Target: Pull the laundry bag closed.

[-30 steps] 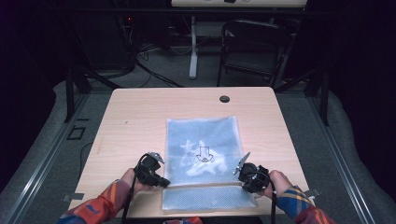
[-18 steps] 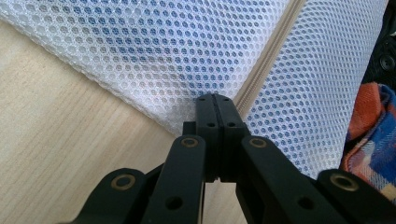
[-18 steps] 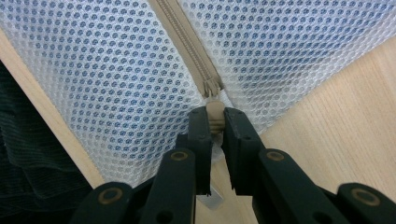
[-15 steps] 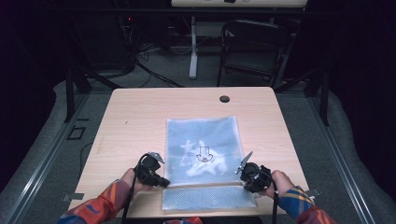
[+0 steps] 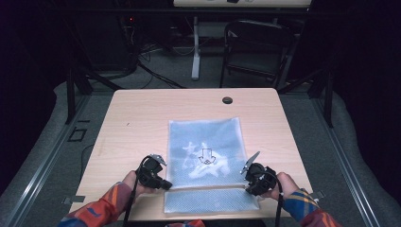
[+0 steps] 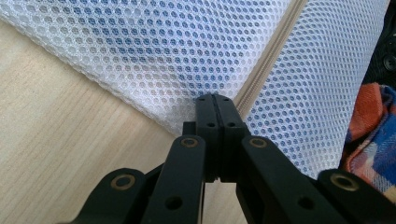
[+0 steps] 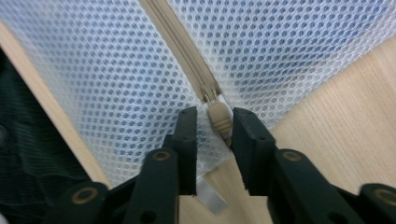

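Observation:
A white mesh bag [image 5: 205,142] with a blue printed garment inside lies flat on the wooden table [image 5: 137,123]. A beige zipper [image 5: 208,187] runs across its near end. My left gripper [image 5: 165,185] is at the zipper's left end, and in the left gripper view it [image 6: 215,98] is shut on the mesh bag's edge [image 6: 154,56] beside the zipper [image 6: 271,56]. My right gripper [image 5: 247,188] is at the zipper's right end. Its jaws [image 7: 215,114] have just been opening, and the beige zipper pull [image 7: 219,122] lies loose between them.
A black grommet hole [image 5: 227,100] sits near the table's far edge. A dark chair [image 5: 255,47] and a desk leg [image 5: 195,47] stand beyond the table. A small white tag [image 7: 210,193] shows under the right jaws. Plaid sleeves [image 5: 104,210] enter from the near edge.

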The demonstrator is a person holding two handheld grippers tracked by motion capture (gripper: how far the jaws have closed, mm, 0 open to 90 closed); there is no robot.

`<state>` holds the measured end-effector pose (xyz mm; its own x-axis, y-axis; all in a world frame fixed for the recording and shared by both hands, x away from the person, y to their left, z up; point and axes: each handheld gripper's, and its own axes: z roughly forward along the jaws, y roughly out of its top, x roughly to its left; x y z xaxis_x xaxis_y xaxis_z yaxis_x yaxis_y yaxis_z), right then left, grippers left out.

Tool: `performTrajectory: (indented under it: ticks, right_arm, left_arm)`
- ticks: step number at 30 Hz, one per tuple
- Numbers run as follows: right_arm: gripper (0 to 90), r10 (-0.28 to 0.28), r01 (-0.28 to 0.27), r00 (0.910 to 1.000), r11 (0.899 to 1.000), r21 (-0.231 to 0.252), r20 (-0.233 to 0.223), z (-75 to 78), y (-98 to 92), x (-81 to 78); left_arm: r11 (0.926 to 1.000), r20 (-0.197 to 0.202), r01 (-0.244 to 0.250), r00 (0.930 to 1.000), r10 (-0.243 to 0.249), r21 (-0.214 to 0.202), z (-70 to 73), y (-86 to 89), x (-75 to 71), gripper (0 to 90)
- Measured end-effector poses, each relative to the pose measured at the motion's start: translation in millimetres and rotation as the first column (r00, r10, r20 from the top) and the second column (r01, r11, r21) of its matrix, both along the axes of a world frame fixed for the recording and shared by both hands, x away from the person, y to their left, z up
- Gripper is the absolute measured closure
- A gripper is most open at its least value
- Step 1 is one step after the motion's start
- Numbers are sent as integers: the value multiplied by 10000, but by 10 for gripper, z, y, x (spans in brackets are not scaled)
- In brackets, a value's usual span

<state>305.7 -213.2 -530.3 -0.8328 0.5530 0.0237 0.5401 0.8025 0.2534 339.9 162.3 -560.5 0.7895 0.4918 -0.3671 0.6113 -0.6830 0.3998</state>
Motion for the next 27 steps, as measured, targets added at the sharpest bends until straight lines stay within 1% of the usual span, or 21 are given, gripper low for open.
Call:
performTrajectory:
  ticks: [1,2,3,6,7,8,9,11,12,13,14,15,17,19,20,21,23,24,25,26,27]
  right_arm:
    - [625,-54,55,10000,9998,213,-9,3,-6,-5]
    - [625,-54,55,10000,9998,213,-9,3,-6,-5]
    - [562,-97,95,9999,9989,456,42,16,-15,-4]
    - [432,-163,151,9997,9973,725,160,60,-30,12]
    - [393,-279,251,9992,9956,897,297,72,-40,14]
    - [353,-425,383,9984,9940,1025,382,93,-53,17]
    - [320,-557,498,9974,9915,1201,463,102,-65,23]
    - [255,-834,732,9940,9877,1382,700,147,-116,50]
    - [255,-834,732,9940,9877,1382,700,147,-116,50]
    - [185,-1290,1126,9868,9811,1573,982,167,-163,69]
    - [167,-1502,1310,9829,9768,1695,1062,172,-188,81]
    - [153,-1608,1390,9799,9749,1742,1179,172,-209,92]
    - [133,-2090,1829,9688,9655,1853,1329,171,-259,115]
    - [101,-2399,2112,9595,9596,1858,1479,165,-303,142]
    - [72,-2536,2245,9546,9574,1819,1563,163,-325,156]
    - [48,-2652,2356,9512,9543,1840,1574,161,-349,169]
    - [5,-2999,2685,9375,9460,1815,1767,149,-389,189]
    - [0,-3070,2747,9353,9434,1858,1762,145,-410,201]
    - [0,-3199,2870,9303,9395,1870,1794,142,-427,208]
    - [0,-3350,2995,9228,9345,1923,1906,129,-443,215]
    - [0,-3367,3036,9242,9340,1882,1801,134,-454,220]
  left_arm:
    - [10000,15,5,10000,-5,-2,1,0,0,900]
    - [10000,15,5,10000,-5,-2,1,0,0,897]
    - [9999,-189,66,9998,-68,-115,14,8,15,862]
    - [9998,-299,107,9995,-112,-186,41,11,19,719]
    - [9999,15,-152,9999,152,-53,87,28,19,656]
    - [9996,-36,-217,9998,216,-156,105,48,31,577]
    - [9991,46,-343,9994,345,-258,131,80,41,527]
    - [9958,378,-854,9955,866,-339,186,159,63,423]
    - [9958,378,-854,9955,866,-339,186,159,63,375]
    - [9918,706,-1200,9899,1229,-449,231,253,92,345]
    - [9899,754,-1321,9879,1357,-517,240,287,101,307]
    - [9874,927,-1522,9834,1557,-446,253,331,114,258]
    - [9808,1327,-1928,9718,1950,-296,260,417,139,219]
    - [9732,1485,-2284,9619,2297,-255,254,486,170,175]
    - [9732,1485,-2284,9619,2297,-255,254,486,170,162]
    - [9657,1601,-2592,9527,2585,-167,247,530,192,156]
    - [9601,1817,-2798,9440,2755,-24,238,573,217,143]
    - [9565,1840,-2917,9402,2866,3,234,586,227,138]
    - [9527,1860,-3039,9360,2989,-22,228,596,234,130]
    - [9517,1889,-3069,9347,3011,18,227,605,241,122]
    - [9497,1925,-3132,9321,3067,32,219,611,248,122]
